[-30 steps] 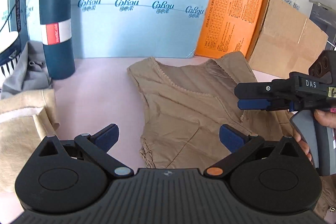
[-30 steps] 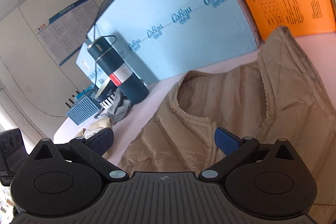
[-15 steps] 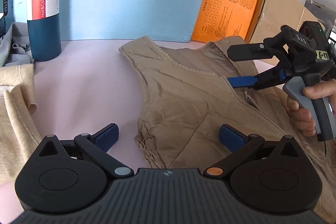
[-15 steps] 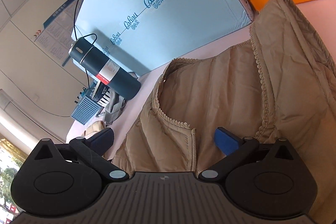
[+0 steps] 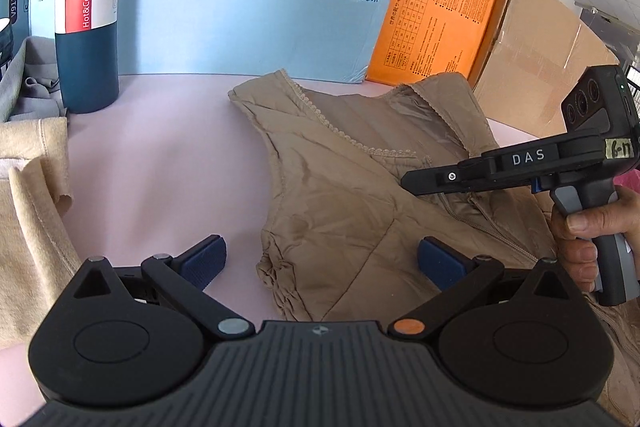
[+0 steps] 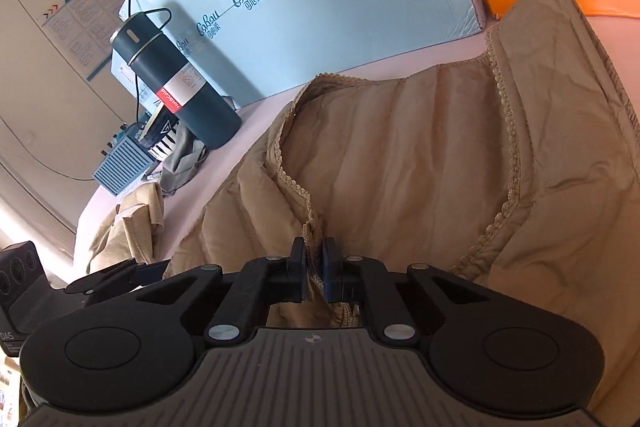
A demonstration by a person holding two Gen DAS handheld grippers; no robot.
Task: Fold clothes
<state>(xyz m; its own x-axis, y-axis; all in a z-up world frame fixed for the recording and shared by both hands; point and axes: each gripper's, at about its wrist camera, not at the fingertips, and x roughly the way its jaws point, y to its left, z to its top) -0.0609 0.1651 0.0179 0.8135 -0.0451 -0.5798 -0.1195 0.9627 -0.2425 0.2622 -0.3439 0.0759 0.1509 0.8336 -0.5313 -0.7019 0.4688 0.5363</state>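
In the left wrist view, a tan quilted sleeveless vest with a scalloped lace edging (image 5: 352,195) lies spread front-up on the pale pink tabletop (image 5: 160,163), collar toward the light blue printed carton (image 5: 248,7). The left gripper (image 5: 320,261) hovers over the vest's near armhole edge with its blue-padded fingers spread wide, holding nothing. The right gripper (image 5: 408,181), in a person's hand (image 5: 588,239), reaches in over the zip at the chest.

In the right wrist view, the right gripper (image 6: 314,267) has its fingers pressed together, pinching the vest (image 6: 420,167) at the top of the front opening, just below the neckline.

The step looks like taking hold for a fold, though whether the cloth is lifted is hard to tell here. Next, the left gripper probably needs its own pinch on the near edge, so both can carry the fabric evenly.
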